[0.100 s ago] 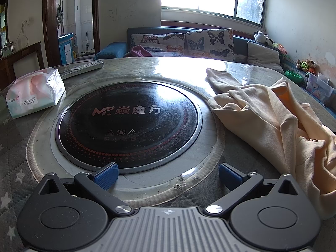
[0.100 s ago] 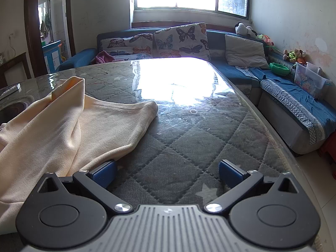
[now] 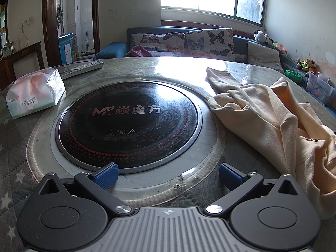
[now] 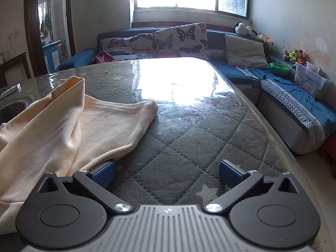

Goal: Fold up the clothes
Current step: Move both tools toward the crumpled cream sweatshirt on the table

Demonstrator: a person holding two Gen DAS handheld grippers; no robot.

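Both the left gripper (image 3: 167, 177) and right gripper (image 4: 167, 175) hold jaws wide, empty, over the quilted glass-topped table (image 4: 189, 142), the rumpled cream garment (image 4: 63, 130) between them.

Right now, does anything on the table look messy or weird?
Yes. The cream shirt lies crumpled in a heap beside the round black cooktop, not flat or folded. Crumbs dot the cooktop's ring near the left gripper. Nothing looks broken.
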